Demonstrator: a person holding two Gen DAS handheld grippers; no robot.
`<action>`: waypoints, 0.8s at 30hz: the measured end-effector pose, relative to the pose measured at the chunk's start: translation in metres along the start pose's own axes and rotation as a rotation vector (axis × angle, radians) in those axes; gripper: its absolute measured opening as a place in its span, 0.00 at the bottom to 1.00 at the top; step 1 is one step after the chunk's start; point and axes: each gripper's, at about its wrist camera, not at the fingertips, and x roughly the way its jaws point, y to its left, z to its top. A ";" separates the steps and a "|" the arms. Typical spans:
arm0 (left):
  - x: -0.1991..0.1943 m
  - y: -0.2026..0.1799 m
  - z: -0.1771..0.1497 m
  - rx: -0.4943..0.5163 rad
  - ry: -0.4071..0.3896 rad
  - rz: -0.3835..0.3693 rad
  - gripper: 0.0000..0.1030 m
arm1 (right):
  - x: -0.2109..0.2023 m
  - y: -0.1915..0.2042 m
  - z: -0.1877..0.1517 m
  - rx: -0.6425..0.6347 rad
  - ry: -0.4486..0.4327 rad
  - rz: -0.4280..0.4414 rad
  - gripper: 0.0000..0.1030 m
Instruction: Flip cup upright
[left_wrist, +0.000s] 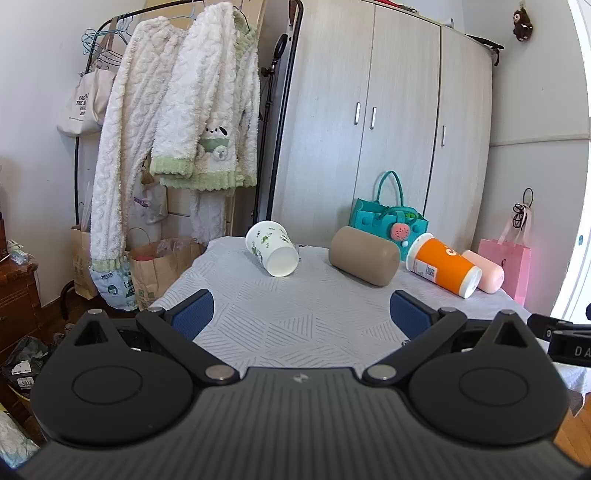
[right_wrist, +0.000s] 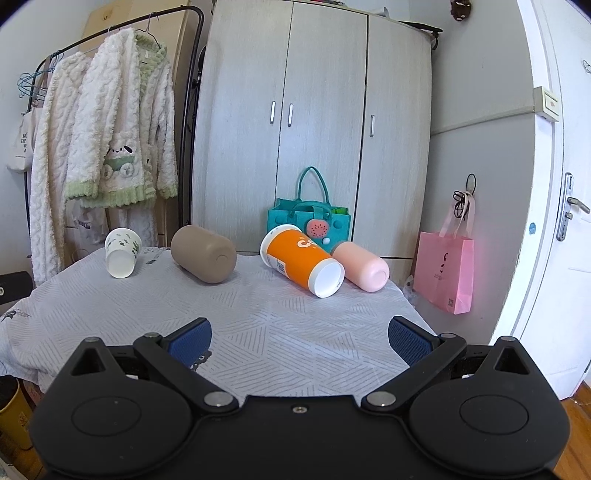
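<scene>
Four cups lie on their sides in a row along the far part of the tabletop (right_wrist: 258, 332), which is covered with a white patterned cloth. At the far left is a white paper cup with green prints (left_wrist: 272, 253) (right_wrist: 122, 252), its base turned toward the near side. Just right of it, apart, lies a brown cup (left_wrist: 365, 255) (right_wrist: 204, 253), base also toward the near side. Further right lies an orange cup (left_wrist: 443, 266) (right_wrist: 301, 260) with white ends, and a pink cup (left_wrist: 485, 271) (right_wrist: 364, 266) lies just beside it on its right; whether the two touch cannot be told. A teal felt bag (left_wrist: 384, 218) (right_wrist: 310, 218) stands behind the orange cup, in front of a grey wardrobe (right_wrist: 314, 122). A pink paper bag (right_wrist: 445, 271) hangs at the far right.

The left hand-held gripper (left_wrist: 301, 312) hovers over the near part of the cloth, its blue-padded fingers (left_wrist: 194, 312) wide apart and holding nothing, well short of the white and brown cups. The right hand-held gripper (right_wrist: 299, 338) likewise hangs low at the near edge, fingers (right_wrist: 410, 339) spread and empty, with the orange cup ahead of it.
</scene>
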 end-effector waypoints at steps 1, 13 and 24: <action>0.000 -0.001 0.000 0.003 0.003 -0.001 1.00 | 0.000 -0.001 0.000 0.003 0.000 -0.003 1.00; -0.003 -0.003 0.001 0.004 -0.006 -0.009 1.00 | 0.001 -0.004 0.001 0.014 -0.004 -0.009 1.00; -0.004 -0.003 0.001 0.005 -0.009 -0.007 1.00 | -0.001 -0.006 0.002 0.016 -0.009 -0.009 1.00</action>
